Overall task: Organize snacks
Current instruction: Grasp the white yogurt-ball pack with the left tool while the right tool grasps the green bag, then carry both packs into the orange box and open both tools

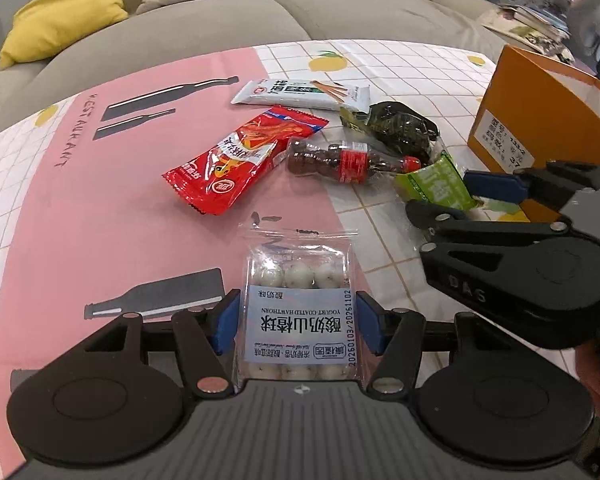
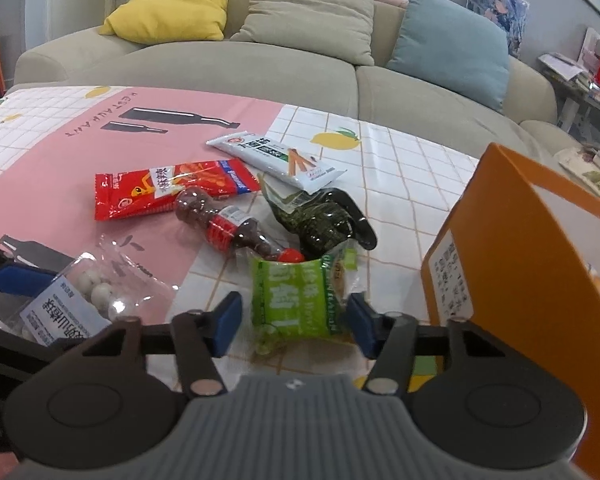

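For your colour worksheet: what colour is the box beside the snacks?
Orange box, clearest in the right wrist view.

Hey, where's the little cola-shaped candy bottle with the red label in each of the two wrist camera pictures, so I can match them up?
Left wrist view: the candy bottle lies on its side at centre, slightly up, red cap pointing right, just right of the red snack packet.
Right wrist view: candy bottle lies left of centre, cap pointing lower right, below the red snack packet.
Shared landmark: the orange box at the right edge.
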Action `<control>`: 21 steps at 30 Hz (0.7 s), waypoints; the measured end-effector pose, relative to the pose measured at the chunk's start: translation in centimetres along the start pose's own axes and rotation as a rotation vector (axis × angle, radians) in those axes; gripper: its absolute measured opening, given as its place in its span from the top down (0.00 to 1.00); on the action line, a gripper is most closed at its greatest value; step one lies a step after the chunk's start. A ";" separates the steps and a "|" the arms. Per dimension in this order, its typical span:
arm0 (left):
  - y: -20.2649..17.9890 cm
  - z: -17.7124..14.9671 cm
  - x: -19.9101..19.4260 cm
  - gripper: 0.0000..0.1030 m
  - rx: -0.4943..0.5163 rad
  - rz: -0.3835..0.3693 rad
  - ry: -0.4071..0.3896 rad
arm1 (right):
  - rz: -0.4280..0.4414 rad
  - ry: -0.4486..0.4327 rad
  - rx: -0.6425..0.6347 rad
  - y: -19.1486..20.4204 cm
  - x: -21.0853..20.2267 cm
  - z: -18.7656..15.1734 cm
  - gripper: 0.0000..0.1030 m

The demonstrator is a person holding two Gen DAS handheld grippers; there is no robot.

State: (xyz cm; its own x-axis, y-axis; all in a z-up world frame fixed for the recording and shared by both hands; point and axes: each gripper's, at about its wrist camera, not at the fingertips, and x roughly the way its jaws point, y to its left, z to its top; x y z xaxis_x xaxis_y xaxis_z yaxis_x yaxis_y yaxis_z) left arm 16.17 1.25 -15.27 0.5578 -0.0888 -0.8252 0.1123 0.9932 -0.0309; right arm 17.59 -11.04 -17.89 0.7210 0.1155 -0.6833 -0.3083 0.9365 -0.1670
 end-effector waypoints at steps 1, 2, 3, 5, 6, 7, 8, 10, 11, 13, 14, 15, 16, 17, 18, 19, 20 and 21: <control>-0.1 -0.1 0.0 0.35 -0.004 0.003 -0.004 | 0.007 -0.002 -0.001 0.0 -0.3 0.1 0.55; -0.1 -0.2 -0.2 0.36 -0.013 0.003 -0.004 | 0.018 0.005 0.002 0.0 -0.5 0.1 0.56; -0.1 -0.4 -0.4 0.37 -0.027 -0.001 -0.005 | 0.021 0.010 0.005 0.0 -0.8 0.0 0.58; 0.1 -0.8 -1.0 0.37 -0.065 -0.013 -0.002 | 0.017 0.025 0.015 -0.1 -1.3 -0.1 0.59; 0.2 -1.1 -1.3 0.38 -0.083 -0.024 -0.004 | 0.017 0.037 0.022 -0.1 -1.6 -0.2 0.60; 0.3 -1.4 -1.7 0.38 -0.097 -0.033 -0.011 | 0.023 0.049 0.027 -0.2 -2.0 -0.3 0.61; 0.3 -1.6 -2.1 0.38 -0.106 -0.038 -0.018 | 0.032 0.060 0.038 -0.2 -2.5 -0.4 0.61; 0.4 -2.1 -2.8 0.38 -0.119 -0.044 -0.036 | 0.055 0.083 0.076 -0.5 -3.2 -0.5 0.62; 0.4 -2.4 -3.2 0.38 -0.123 -0.047 -0.044 | 0.067 0.091 0.098 -0.6 -3.5 -0.5 0.62; 0.7 -2.7 -4.0 0.40 -0.141 -0.055 -0.058 | 0.098 0.109 0.154 -0.9 -4.3 -0.7 0.63; 0.8 -2.8 -4.6 0.40 -0.156 -0.062 -0.069 | 0.110 0.119 0.179 -1.0 -4.8 -0.8 0.63; 0.9 -2.9 -5.2 0.40 -0.164 -0.067 -0.078 | 0.122 0.123 0.204 -1.2 -5.4 -1.0 0.63; 0.9 -2.9 -5.9 0.40 -0.167 -0.071 -0.092 | 0.136 0.121 0.228 -1.3 -6.0 -1.2 0.63; 0.9 -2.9 -6.5 0.40 -0.167 -0.074 -0.104 | 0.147 0.118 0.248 -1.5 -6.7 -1.3 0.63; 0.8 -2.9 -7.1 0.40 -0.169 -0.077 -0.118 | 0.158 0.112 0.269 -1.6 -7.4 -1.4 0.63; 0.7 -2.9 -7.8 0.40 -0.174 -0.083 -0.133 | 0.167 0.107 0.284 -1.8 -8.0 -1.5 0.63; 0.7 -2.8 -8.4 0.40 -0.179 -0.090 -0.142 | 0.176 0.103 0.297 -2.0 -8.7 -1.5 0.63; 0.6 -2.6 -9.0 0.40 -0.184 -0.097 -0.153 | 0.181 0.099 0.312 -2.2 -9.3 -1.6 0.63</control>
State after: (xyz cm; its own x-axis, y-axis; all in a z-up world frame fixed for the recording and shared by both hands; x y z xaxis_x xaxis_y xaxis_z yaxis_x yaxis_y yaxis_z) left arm 9.07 2.86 -9.33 0.6711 -0.1811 -0.7189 0.0281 0.9752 -0.2195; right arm 10.61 -14.68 -12.29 0.6036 0.2705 -0.7500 -0.2105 0.9614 0.1774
